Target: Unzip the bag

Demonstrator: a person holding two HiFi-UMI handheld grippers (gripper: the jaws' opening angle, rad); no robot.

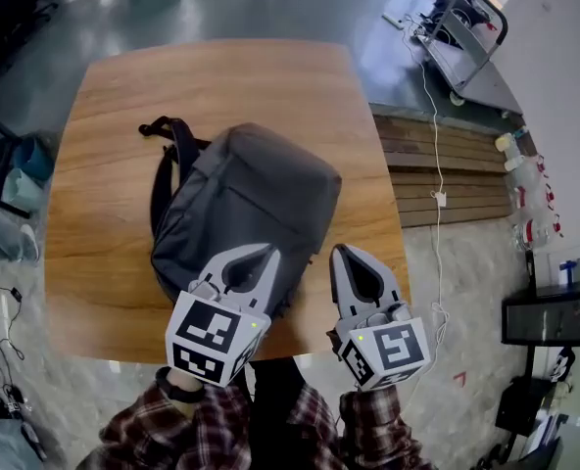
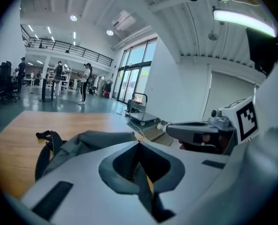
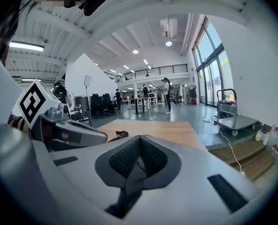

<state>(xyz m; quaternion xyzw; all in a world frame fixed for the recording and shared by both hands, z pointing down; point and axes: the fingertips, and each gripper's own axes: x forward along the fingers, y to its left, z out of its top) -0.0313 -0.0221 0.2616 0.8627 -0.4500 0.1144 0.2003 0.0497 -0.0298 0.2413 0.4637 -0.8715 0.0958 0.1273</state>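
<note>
The wooden table (image 1: 104, 262) fills the middle of the head view. The grey bag (image 1: 246, 204) lies flat at its centre with the black straps (image 1: 163, 174) trailing toward the upper left, probably so the zipped face is within reach. No zip pull can be made out. At the lower centre, the left gripper (image 1: 266, 255) hangs over the bag's near edge and the right gripper (image 1: 339, 255) is just beside it. Each has its jaws pressed together on nothing, so unzipping looks not yet begun. No brand or writing is legible, only the square markers on the gripper cubes.
</note>
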